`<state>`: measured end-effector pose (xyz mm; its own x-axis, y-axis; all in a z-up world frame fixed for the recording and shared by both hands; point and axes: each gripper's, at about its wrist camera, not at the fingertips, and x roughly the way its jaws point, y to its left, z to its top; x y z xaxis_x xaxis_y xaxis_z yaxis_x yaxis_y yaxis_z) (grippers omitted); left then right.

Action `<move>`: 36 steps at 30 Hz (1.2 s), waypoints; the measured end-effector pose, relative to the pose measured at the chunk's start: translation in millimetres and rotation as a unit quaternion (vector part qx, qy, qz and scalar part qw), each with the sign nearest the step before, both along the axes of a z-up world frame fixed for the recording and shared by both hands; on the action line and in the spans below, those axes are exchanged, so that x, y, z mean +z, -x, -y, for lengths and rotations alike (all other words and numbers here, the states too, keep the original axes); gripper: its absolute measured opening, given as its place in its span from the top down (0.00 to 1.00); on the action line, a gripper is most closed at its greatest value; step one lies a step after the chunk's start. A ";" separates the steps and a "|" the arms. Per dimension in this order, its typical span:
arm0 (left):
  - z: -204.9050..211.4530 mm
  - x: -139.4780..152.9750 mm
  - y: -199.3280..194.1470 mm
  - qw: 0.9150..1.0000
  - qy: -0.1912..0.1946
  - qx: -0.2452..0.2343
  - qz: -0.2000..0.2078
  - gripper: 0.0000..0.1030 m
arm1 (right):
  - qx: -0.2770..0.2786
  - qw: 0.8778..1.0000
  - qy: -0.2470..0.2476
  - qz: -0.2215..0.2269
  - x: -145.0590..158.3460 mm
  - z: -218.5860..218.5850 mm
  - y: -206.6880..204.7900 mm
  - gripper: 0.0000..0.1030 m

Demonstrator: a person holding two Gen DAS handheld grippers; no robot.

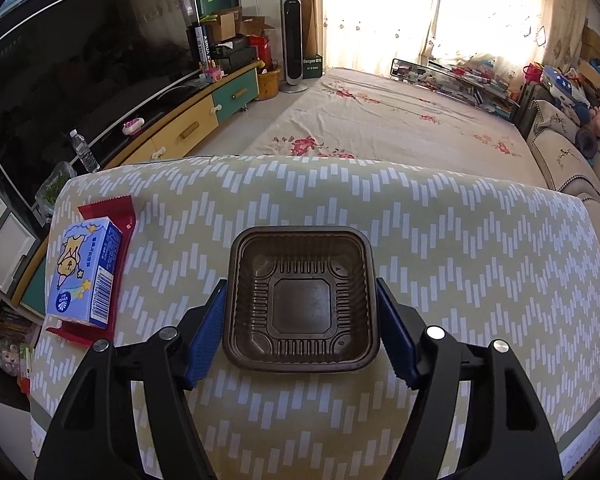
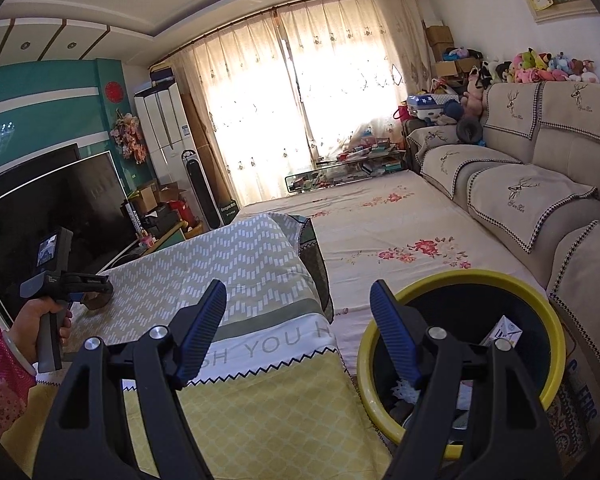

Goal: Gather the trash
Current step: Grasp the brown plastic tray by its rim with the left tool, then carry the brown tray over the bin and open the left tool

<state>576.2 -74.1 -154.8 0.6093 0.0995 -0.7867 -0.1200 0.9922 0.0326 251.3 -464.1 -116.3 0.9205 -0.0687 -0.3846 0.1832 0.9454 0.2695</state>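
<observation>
Two blue pads of the left gripper (image 1: 300,312) flank the brown tray (image 1: 301,299), seemingly touching but not clearly clamped; next, firm grip, then carry to the bin (image 2: 548,312); right gripper (image 2: 298,312) spread, empty.

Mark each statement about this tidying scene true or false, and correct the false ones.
1. The brown tray sits between the left claw's fingers. True.
2. The tray is full of food. False: it is empty.
3. The blue carton lies straight on the cloth. False: it lies on a red wrapper.
4. The right claw grips a carton. False: it is open and empty.
5. The yellow-rimmed bin already holds a white carton. True.
</observation>
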 end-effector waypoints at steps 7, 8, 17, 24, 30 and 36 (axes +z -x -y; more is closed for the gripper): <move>18.5 29.4 51.4 0.998 0.004 -0.046 0.043 0.33 | -0.005 1.000 0.002 -0.001 1.0 -2.2 -1.8 0.32; 22.3 35.7 62.1 0.997 0.005 -0.058 0.049 0.33 | -0.006 1.000 0.003 -0.001 1.3 -2.4 -2.1 0.32; 94.5 80.2 158.6 0.980 0.016 -0.180 0.088 0.33 | -0.029 0.998 -0.001 0.050 5.3 2.4 22.1 0.29; 188.4 101.8 217.3 0.953 0.029 -0.290 0.089 0.33 | -0.088 0.992 -0.035 0.078 19.7 52.3 88.6 0.27; 286.2 102.1 252.4 0.923 0.044 -0.375 0.075 0.33 | -0.183 0.978 -0.038 0.092 22.5 110.5 159.3 0.24; 381.0 86.4 279.0 0.894 0.040 -0.443 0.052 0.33 | -0.241 0.965 -0.041 0.095 16.2 153.0 204.9 0.23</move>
